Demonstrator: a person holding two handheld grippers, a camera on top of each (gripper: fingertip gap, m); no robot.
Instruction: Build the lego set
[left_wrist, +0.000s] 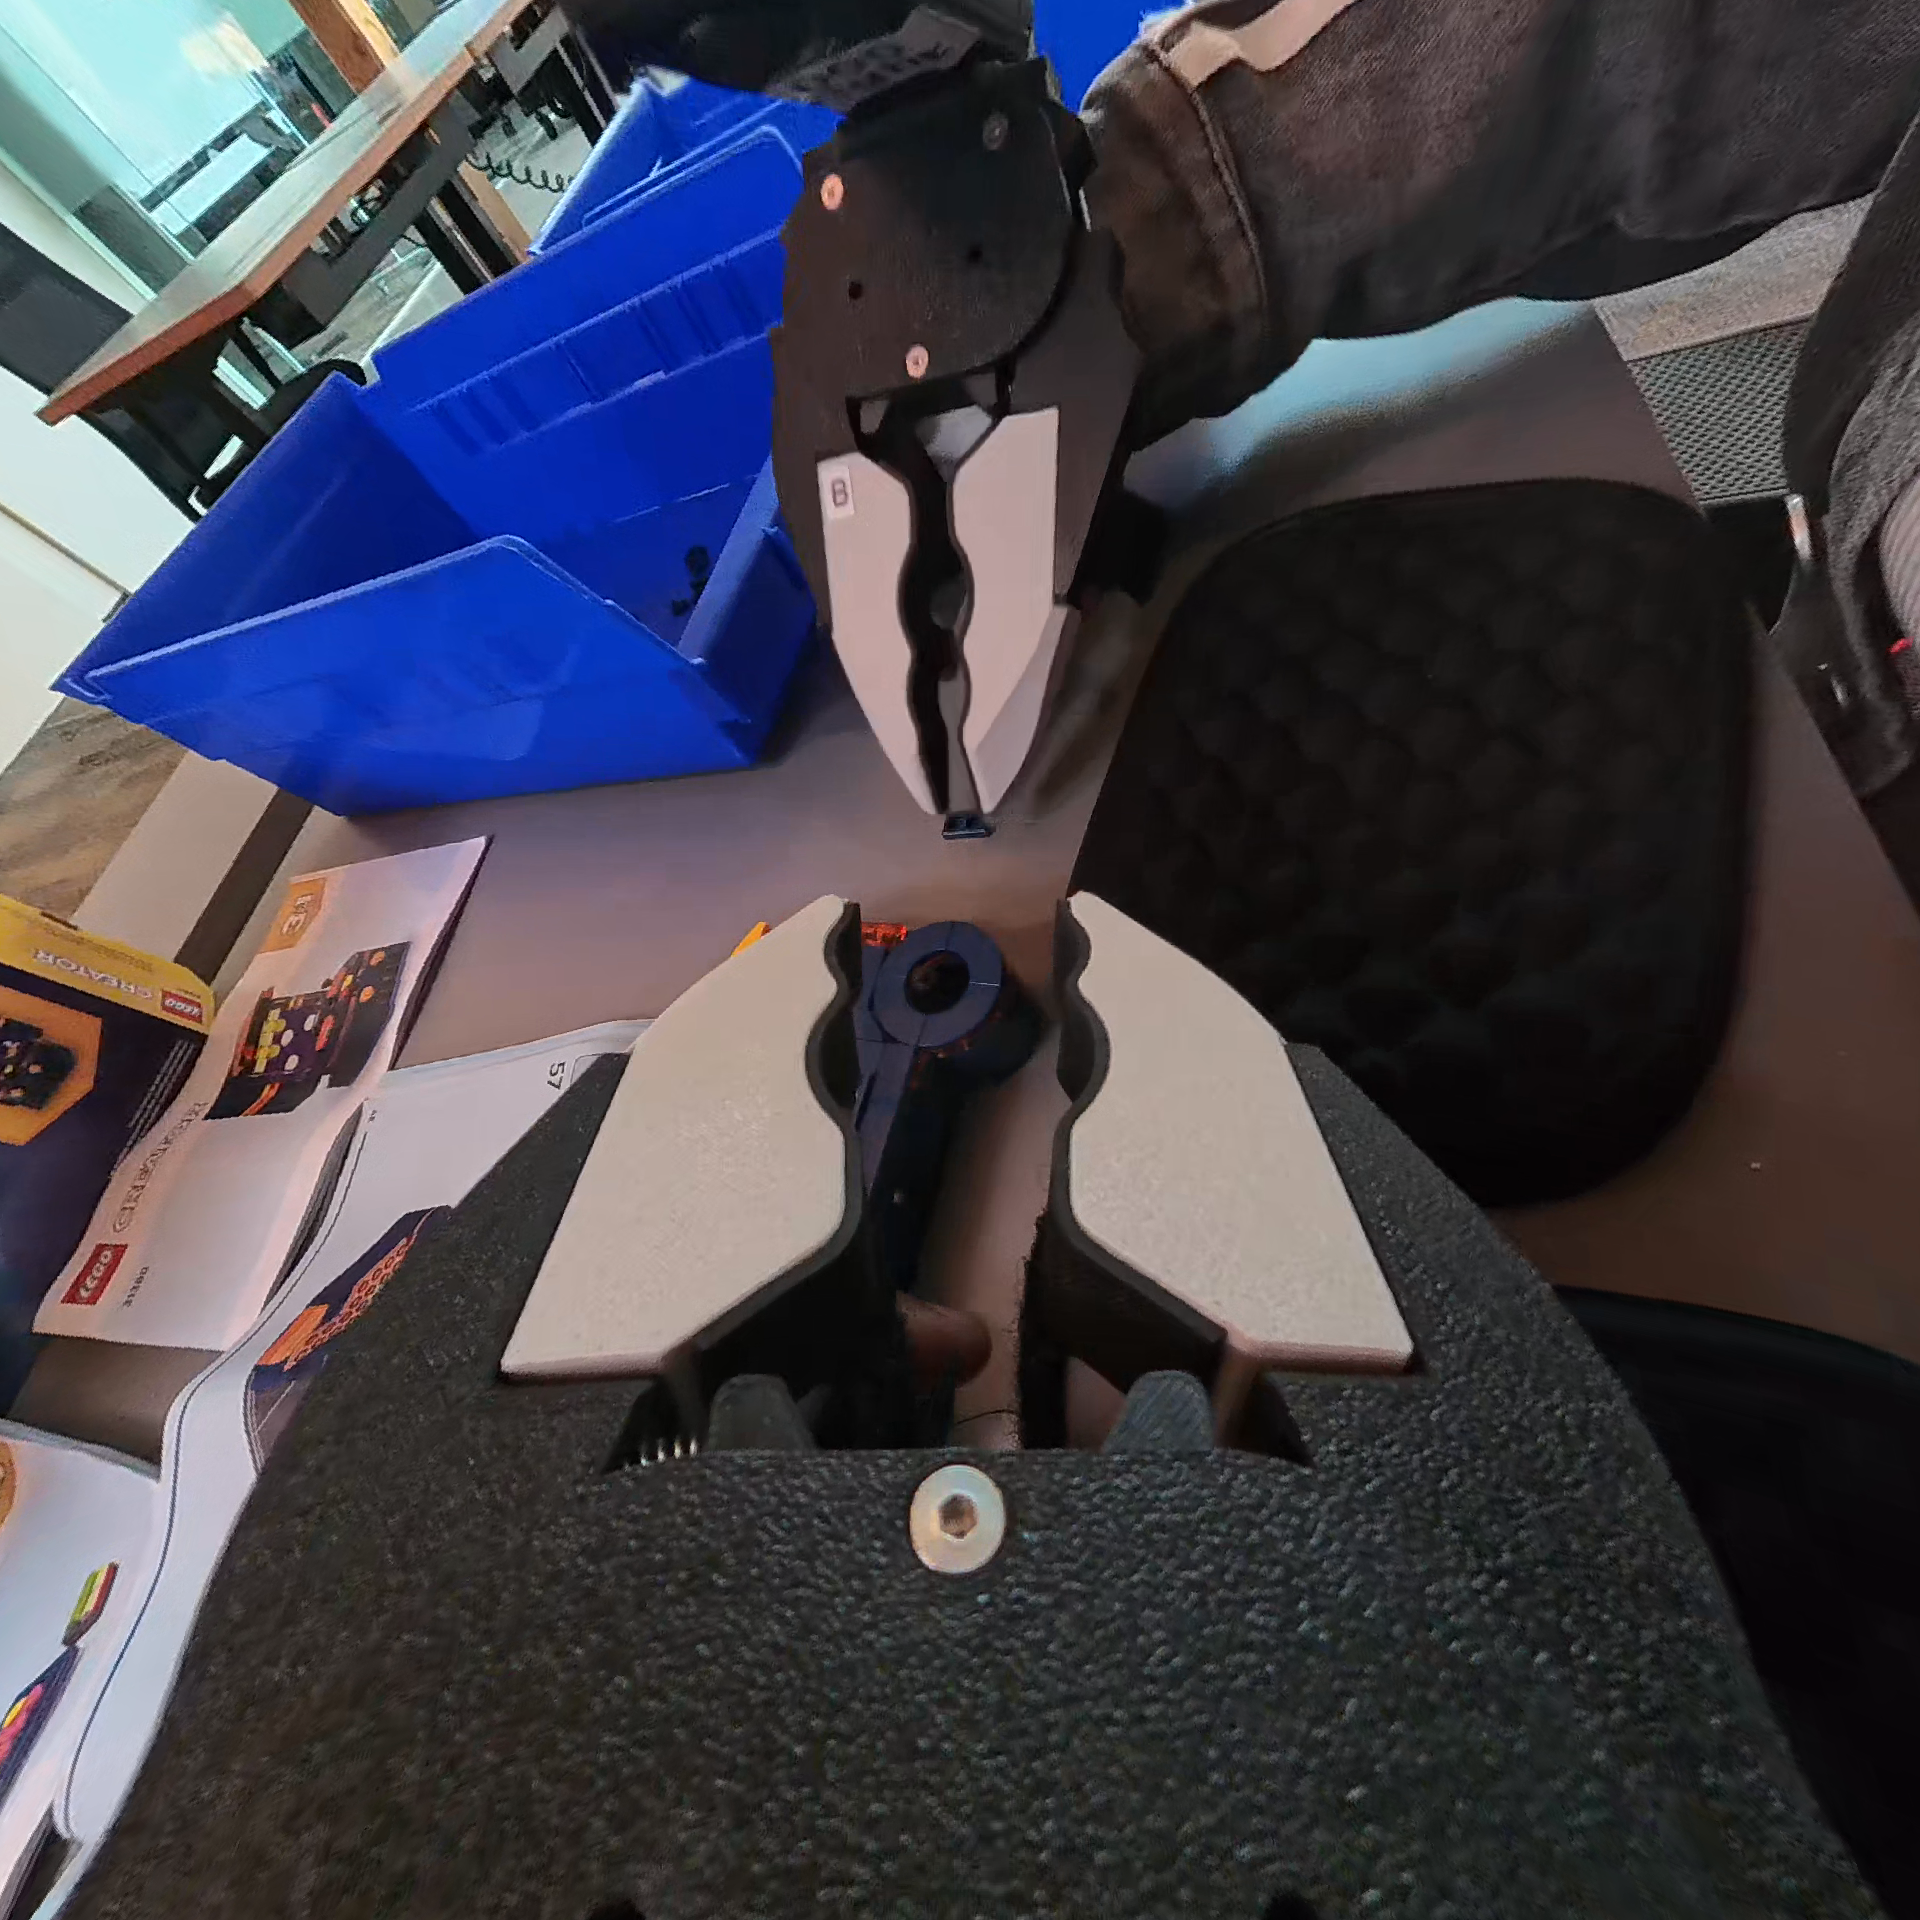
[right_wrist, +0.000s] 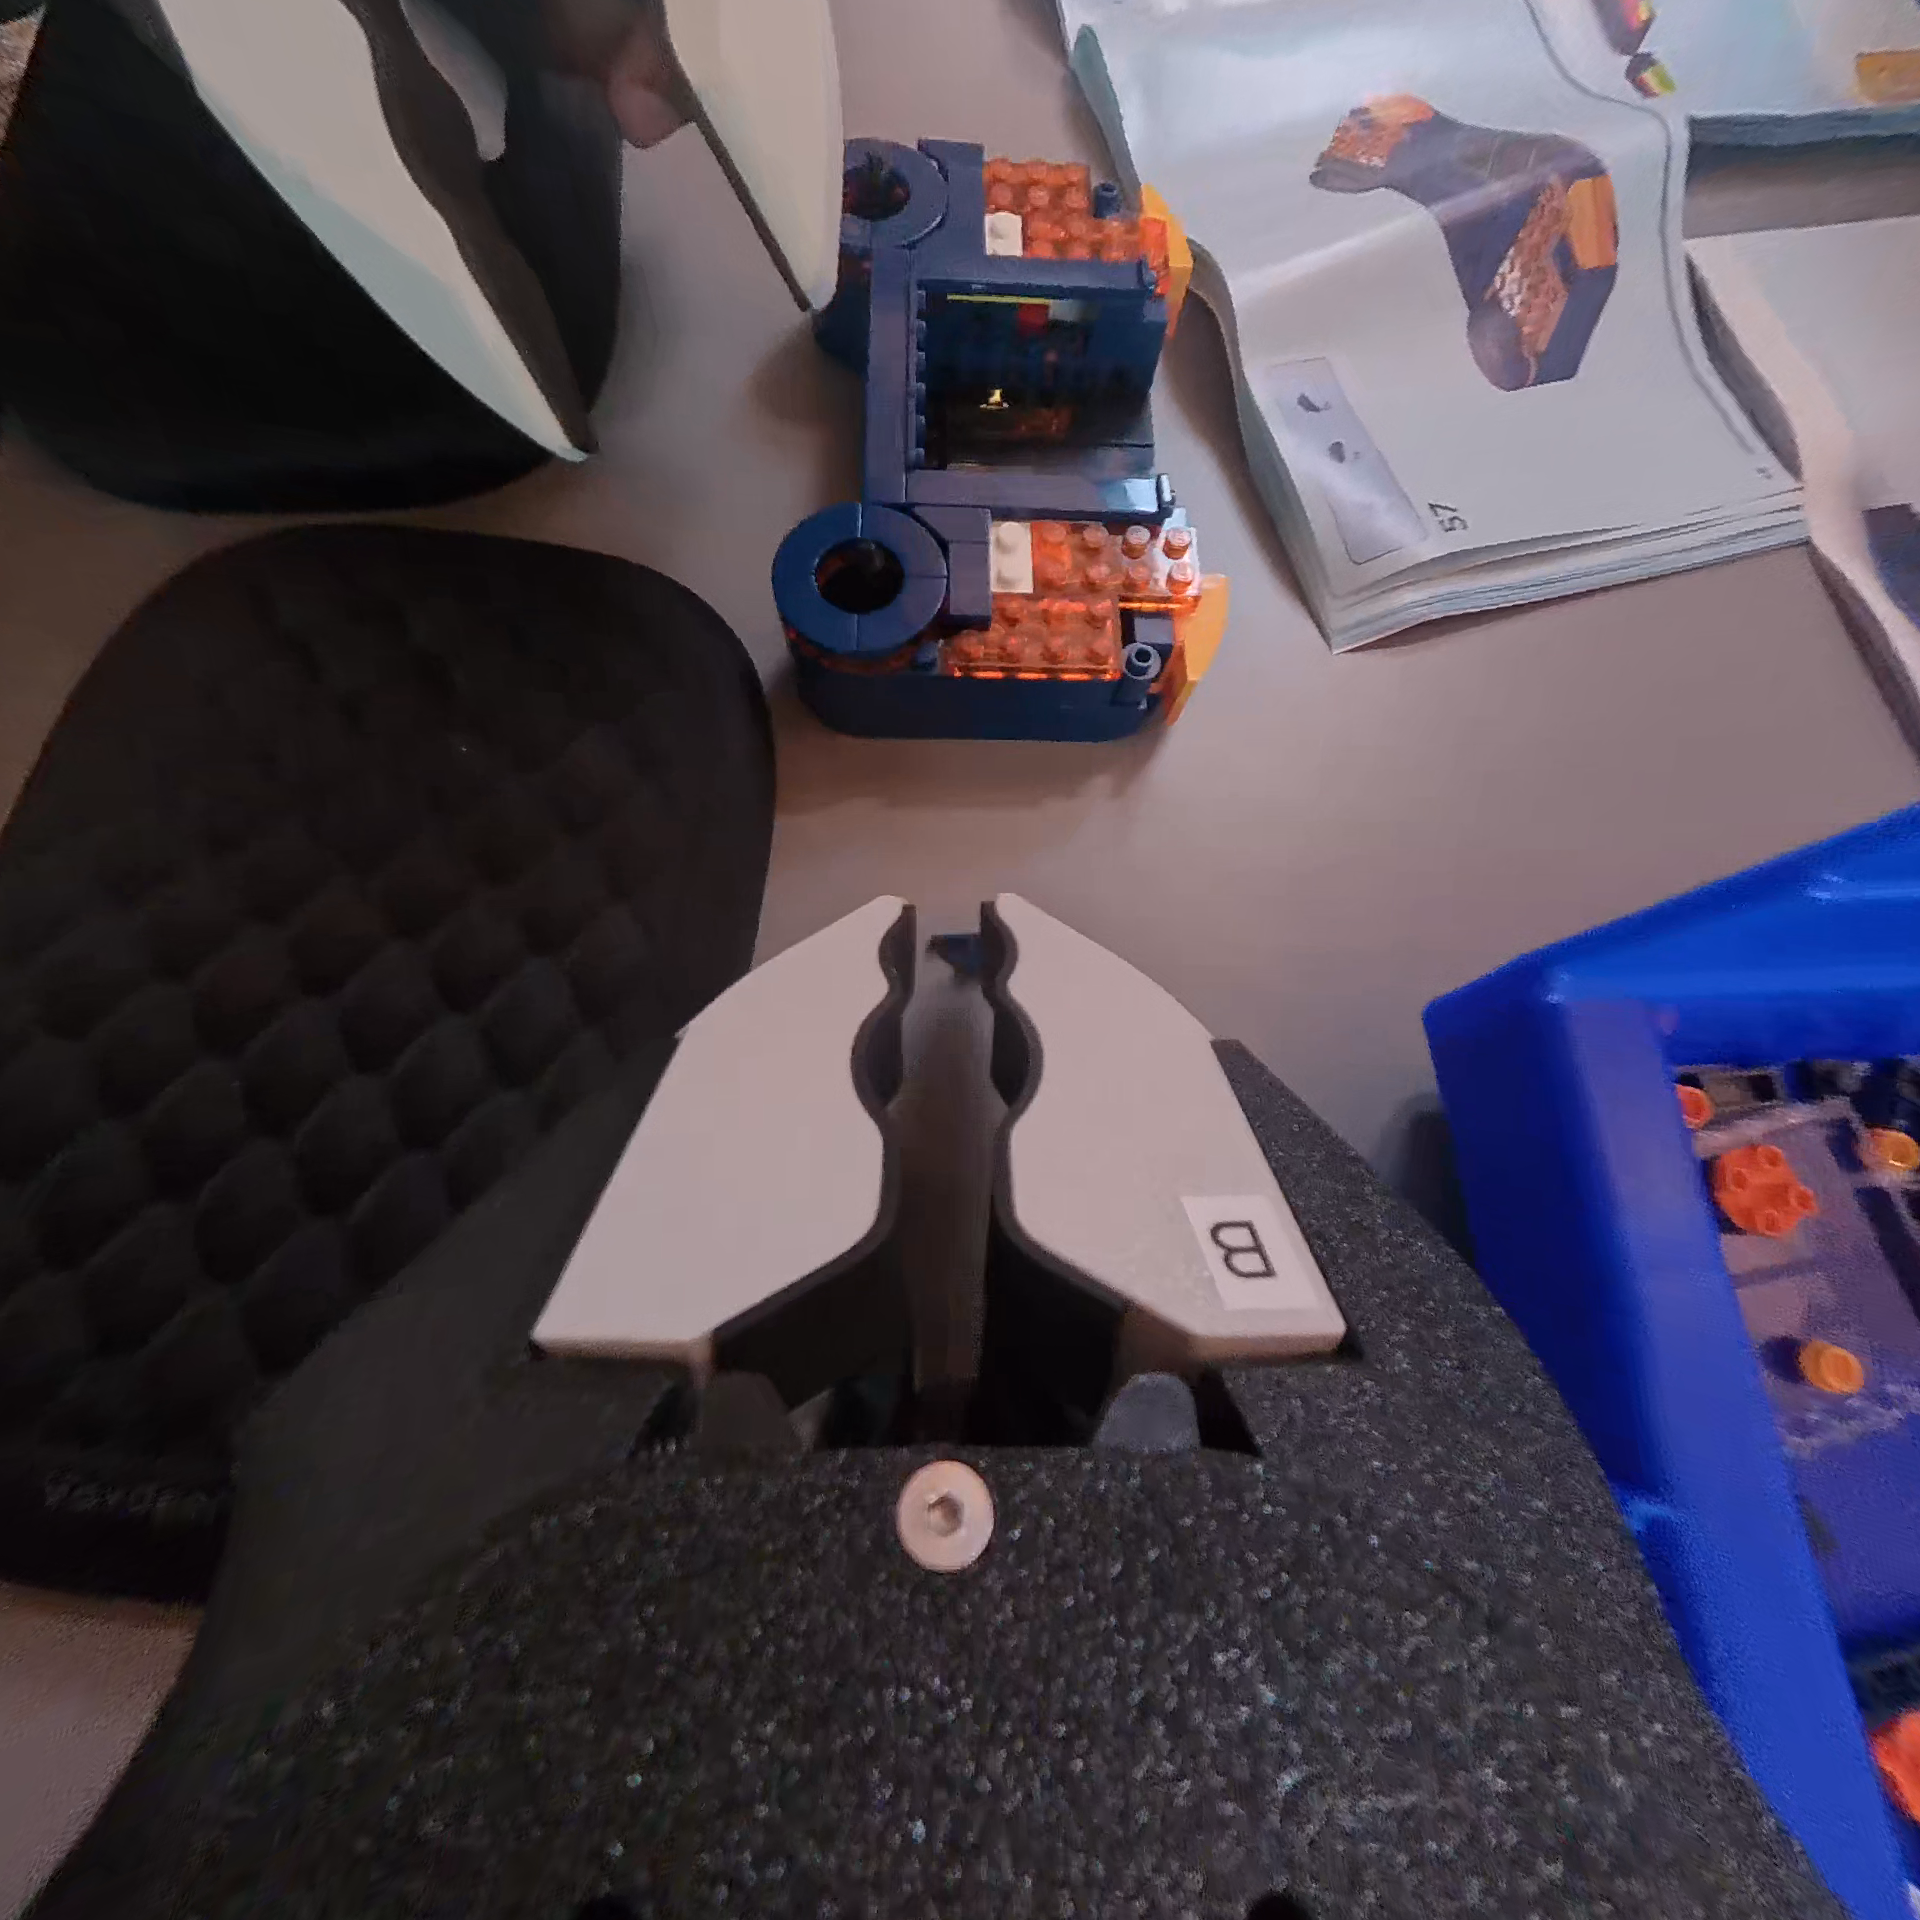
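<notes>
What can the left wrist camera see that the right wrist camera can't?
Only the left wrist view shows the yellow box and a sleeve. Only the right wrist view shows the orange pieces inside the blue bin. Both show the blue and orange model, the open booklet, the black pad, and the right tool pinching a small dark piece.

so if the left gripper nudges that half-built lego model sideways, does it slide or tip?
Likely slides: the lego model sits low and broad on the smooth table. It probably moves as one stiff block, though the orange side pieces might pop off. The left gripper stands open around it.
</notes>
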